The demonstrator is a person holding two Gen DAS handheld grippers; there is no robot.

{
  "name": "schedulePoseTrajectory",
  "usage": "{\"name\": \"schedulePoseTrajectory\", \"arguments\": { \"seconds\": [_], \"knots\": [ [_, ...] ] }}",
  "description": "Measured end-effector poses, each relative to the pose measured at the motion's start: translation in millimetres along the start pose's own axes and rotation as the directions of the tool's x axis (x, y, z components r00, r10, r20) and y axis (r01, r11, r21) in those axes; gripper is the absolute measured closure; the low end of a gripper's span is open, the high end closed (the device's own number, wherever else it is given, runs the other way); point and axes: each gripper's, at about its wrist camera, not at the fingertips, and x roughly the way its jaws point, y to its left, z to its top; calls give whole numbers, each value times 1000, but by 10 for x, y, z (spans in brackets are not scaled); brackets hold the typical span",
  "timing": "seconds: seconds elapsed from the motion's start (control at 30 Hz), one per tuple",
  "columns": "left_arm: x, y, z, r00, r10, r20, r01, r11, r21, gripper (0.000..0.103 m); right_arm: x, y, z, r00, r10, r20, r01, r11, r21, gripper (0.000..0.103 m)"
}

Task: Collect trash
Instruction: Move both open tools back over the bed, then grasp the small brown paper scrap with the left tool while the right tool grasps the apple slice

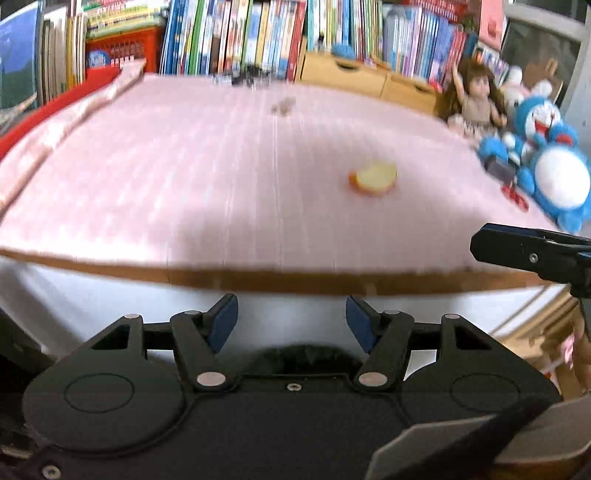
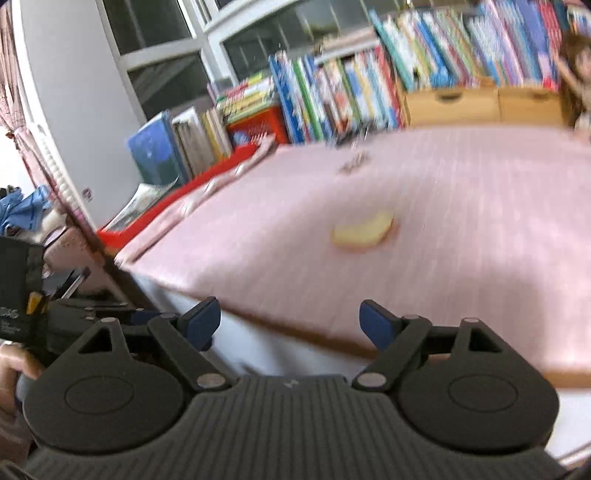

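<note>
At the far left of the desk (image 1: 147,177) a red tray (image 1: 99,79) runs along the side edge, with a folded pink cloth (image 1: 66,122) beside it. The pink striped cover then lies bare across to its middle, and the brown front edge is clear along its whole length. The left gripper (image 1: 291,325) hangs below and before that edge, jaws wide and holding nothing. A small dark scrap (image 1: 283,106) lies far back, near the row of books (image 1: 258,33). Right of centre sits the apple piece (image 1: 373,178), alone, with open cover on every side. The right gripper (image 2: 290,321) is level with the front edge, jaws wide and empty. A doll (image 1: 476,99) and blue plush toys (image 1: 546,158) crowd the right edge.
</note>
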Motion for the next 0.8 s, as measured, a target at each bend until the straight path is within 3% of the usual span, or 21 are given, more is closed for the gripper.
{"name": "schedulePoseTrajectory", "arguments": {
  "seconds": [0.17, 0.3, 0.53, 0.63, 0.8],
  "knots": [
    [-81, 15, 408, 997, -7, 80, 7, 1000, 3, 34, 54, -56, 310, 996, -75, 51, 77, 996, -37, 14],
    [-6, 47, 752, 995, -14, 95, 15, 1000, -15, 33, 118, -130, 484, 990, -110, 84, 114, 993, -34, 14],
    [244, 12, 1270, 990, 60, 126, -67, 997, 50, 30, 279, -245, 815, 981, -153, 120, 157, 987, -25, 14],
    [356, 11, 1483, 988, 36, 151, -45, 997, 57, 26, 405, -306, 956, 977, -177, 115, 181, 983, -22, 14],
    [698, 79, 1925, 992, 2, 124, -5, 1000, 30, 26, 635, -395, 1091, 973, -209, 93, 213, 977, -28, 14]
  ]
}}
